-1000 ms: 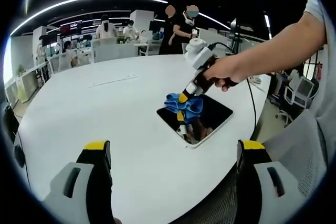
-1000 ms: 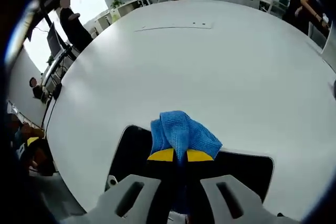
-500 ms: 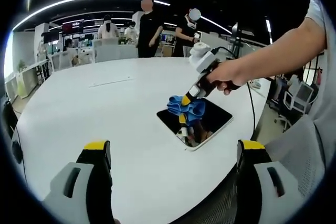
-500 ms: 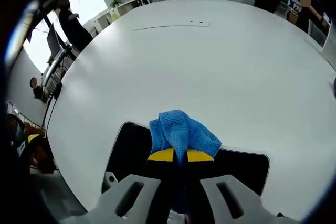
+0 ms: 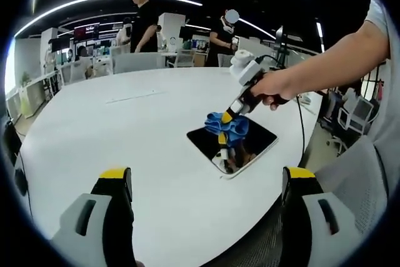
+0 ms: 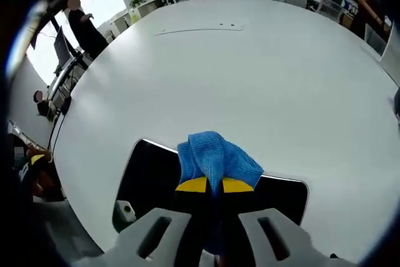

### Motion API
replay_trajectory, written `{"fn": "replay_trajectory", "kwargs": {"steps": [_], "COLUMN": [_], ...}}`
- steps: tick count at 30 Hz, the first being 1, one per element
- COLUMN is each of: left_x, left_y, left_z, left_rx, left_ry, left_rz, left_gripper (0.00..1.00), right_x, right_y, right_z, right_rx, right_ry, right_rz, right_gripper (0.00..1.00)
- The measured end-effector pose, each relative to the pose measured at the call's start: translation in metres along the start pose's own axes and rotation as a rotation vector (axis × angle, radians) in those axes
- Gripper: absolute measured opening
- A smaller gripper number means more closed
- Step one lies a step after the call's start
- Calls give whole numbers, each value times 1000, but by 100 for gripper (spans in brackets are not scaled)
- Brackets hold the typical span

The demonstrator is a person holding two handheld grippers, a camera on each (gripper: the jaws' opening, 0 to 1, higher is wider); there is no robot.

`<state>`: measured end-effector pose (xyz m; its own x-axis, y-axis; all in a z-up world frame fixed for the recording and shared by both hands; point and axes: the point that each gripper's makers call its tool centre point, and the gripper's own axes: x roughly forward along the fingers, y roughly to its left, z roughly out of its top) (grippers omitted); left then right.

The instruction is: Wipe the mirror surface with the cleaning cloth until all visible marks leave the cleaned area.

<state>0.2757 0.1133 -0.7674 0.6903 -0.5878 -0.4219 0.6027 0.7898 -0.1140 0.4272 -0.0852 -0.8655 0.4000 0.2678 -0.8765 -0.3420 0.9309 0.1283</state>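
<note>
While clamped in right gripper [image 6: 214,185], blue cloth [image 6: 217,159] pressed onto mirror [image 6: 149,176], lying flat near edge of white table [image 5: 112,129]. Left gripper [image 5: 206,182] spread wide, holding nothing.

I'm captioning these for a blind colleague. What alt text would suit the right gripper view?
The right gripper holds a bunched blue cloth pressed against a dark rectangular mirror with a white frame, lying flat on a large white table. Beyond the table is an open office with a person standing at the far left.
</note>
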Motion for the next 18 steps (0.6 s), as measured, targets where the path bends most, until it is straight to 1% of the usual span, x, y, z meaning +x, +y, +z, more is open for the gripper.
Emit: {"fn": "replay_trajectory", "kwargs": {"steps": [6,18], "left_x": [0,1], "left_y": [1,-1], "left_z": [-1,-2], "left_rx": [1,1], "left_ry": [1,6], "left_rz": [1,-9], "left_gripper": [99,99], "right_x": [0,0], "right_y": [-7,-5], "right_z": [-1,-2], "right_rx": [1,-2], "right_ry": [6,-8], "right_rz": [-10,-33], "right_gripper": [1,1]}}
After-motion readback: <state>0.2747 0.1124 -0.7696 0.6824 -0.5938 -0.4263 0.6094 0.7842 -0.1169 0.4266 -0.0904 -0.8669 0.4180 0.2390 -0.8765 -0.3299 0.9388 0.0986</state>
